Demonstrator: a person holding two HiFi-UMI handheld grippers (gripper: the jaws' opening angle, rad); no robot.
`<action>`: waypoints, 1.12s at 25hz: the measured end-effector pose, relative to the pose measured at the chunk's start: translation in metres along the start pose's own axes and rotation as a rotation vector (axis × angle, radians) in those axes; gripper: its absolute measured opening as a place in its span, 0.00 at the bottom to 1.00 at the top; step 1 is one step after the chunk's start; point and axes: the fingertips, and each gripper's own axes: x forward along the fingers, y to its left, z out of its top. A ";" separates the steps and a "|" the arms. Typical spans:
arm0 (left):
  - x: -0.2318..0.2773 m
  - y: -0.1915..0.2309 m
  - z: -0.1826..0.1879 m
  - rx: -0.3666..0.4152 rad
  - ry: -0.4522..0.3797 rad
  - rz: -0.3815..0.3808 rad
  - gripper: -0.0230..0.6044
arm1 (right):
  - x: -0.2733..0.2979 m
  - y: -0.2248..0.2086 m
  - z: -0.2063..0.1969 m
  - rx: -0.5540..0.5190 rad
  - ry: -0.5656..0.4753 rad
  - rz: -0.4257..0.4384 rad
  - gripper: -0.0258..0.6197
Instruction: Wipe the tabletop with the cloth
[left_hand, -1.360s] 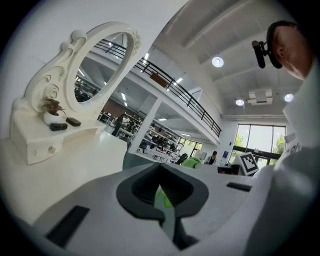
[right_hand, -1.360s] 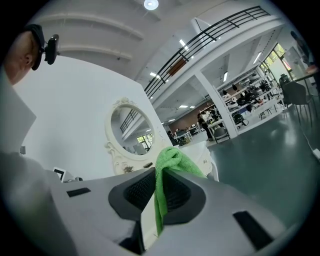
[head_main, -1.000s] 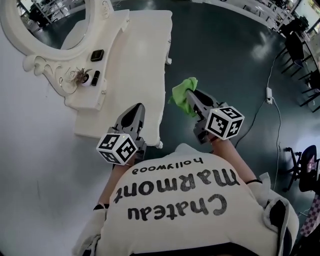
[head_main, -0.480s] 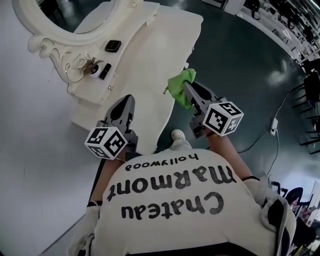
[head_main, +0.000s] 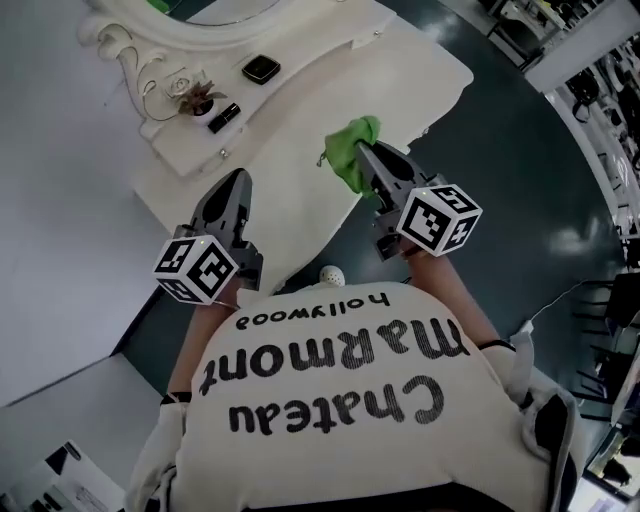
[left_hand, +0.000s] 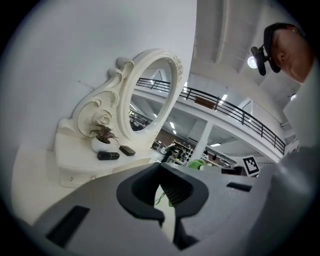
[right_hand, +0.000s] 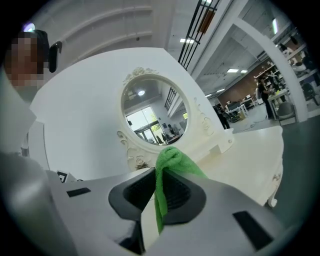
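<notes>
Item one: right gripper (right_hand: 156, 197), jaws clamped on a green cloth (right_hand: 172, 160). A bunched fold stands proud of the jaw tips and a tail hangs down between them, a hold that looks meant to leave a pad free for rubbing. The cloth is carried over the near edge of the white worktop (head_main: 300, 130) and appears raised off it, though contact cannot be confirmed. Item two: left gripper (head_main: 237, 182), jaws drawn together on nothing, held low over the worktop's near corner. It sits to the left of the cloth-bearing gripper and apart from it, probably parked to leave the sweep open. Item three: oval mirror (left_hand: 150, 95) in a carved white frame, ahead of both grippers at the worktop's back. Item four: raised shelf (head_main: 185, 150) at the mirror's foot, ahead of the left gripper, bearing a small potted plant (head_main: 195, 97), a flat black case (head_main: 260, 68) and a black tube (head_main: 222, 115), set close together. All are well apart from the cloth. The stretch ahead of the right gripper lies bare, so the shelf looks the only hindrance to a wide stroke.
</notes>
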 end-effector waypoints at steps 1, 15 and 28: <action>-0.002 0.004 -0.001 -0.008 -0.012 0.031 0.05 | 0.009 -0.001 0.000 -0.002 0.018 0.026 0.13; -0.074 0.061 -0.011 -0.087 -0.151 0.427 0.05 | 0.120 0.033 -0.035 -0.015 0.229 0.358 0.13; -0.109 0.083 -0.021 -0.137 -0.226 0.583 0.05 | 0.172 0.048 -0.110 -0.090 0.433 0.446 0.13</action>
